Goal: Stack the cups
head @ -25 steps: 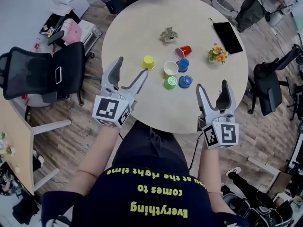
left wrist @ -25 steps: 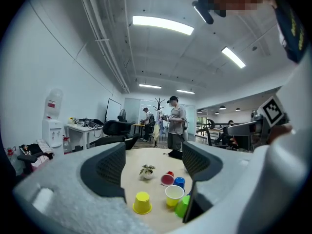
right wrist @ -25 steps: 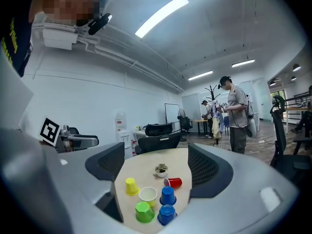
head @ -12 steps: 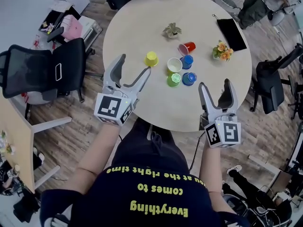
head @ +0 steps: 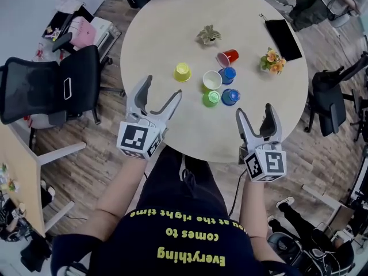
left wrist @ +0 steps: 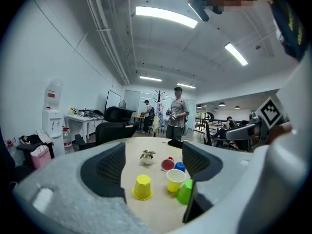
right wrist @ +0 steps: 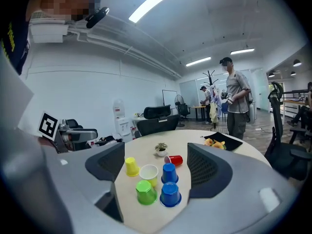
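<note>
Cups unchanged over the last second: six on the desk point(head: 167, 27), none nested.

- yellow cup point(head: 182, 72): upside down, alone at left
- pale cup point(head: 211, 80): upright, middle of the group
- green cup point(head: 210, 98): upside down, just in front of the pale cup
- near blue cup point(head: 230, 97) and far blue cup point(head: 227, 75): both upside down, at right
- red cup point(head: 226, 57): on its side, behind the rest

What changed is you. Your right tool point(head: 255, 112) has drawn back a little toward the desk's near edge. Your left tool point(head: 162, 91) has barely shifted. Both are released, jaws wide apart, nothing between them, and both are well short of the cups.

Judgement: stacking has not begun; this looks like a hover before the first pick. Your left tool looks lined up on the yellow cup.
</note>
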### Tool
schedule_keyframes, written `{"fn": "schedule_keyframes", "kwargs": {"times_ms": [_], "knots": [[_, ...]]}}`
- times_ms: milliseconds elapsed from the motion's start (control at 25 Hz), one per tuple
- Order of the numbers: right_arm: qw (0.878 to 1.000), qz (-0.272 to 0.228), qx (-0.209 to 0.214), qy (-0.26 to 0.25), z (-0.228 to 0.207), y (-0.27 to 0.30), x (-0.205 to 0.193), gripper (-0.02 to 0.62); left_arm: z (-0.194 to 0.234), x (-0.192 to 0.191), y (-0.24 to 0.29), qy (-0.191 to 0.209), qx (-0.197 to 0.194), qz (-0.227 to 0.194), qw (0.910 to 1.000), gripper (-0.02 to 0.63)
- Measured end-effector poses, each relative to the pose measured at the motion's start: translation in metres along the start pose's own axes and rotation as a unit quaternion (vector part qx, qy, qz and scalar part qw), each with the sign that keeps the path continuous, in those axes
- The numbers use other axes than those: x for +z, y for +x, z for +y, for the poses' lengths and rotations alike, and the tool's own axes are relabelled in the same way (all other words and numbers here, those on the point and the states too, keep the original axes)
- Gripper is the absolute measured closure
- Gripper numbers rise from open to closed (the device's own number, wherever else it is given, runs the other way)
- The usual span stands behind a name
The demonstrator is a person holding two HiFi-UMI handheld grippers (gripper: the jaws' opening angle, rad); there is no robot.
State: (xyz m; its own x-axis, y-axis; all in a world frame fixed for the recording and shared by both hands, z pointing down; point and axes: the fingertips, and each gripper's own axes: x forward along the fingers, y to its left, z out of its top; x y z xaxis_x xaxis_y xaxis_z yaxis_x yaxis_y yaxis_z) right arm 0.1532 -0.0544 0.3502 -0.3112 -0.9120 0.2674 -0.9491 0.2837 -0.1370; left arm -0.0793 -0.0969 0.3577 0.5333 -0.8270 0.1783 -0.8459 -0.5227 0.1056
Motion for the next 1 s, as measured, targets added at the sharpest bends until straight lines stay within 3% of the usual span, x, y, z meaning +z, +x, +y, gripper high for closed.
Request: {"fn": "schedule_keyframes", "kwargs": {"times_ms": [1000], "knots": [[0.989,0.131,0.055,-0.028,0.04,0.066,-0.132,0.255,0.003,-0.076,-0.004,-0.016,0.014,0.068,0.9974,0.239]]}}
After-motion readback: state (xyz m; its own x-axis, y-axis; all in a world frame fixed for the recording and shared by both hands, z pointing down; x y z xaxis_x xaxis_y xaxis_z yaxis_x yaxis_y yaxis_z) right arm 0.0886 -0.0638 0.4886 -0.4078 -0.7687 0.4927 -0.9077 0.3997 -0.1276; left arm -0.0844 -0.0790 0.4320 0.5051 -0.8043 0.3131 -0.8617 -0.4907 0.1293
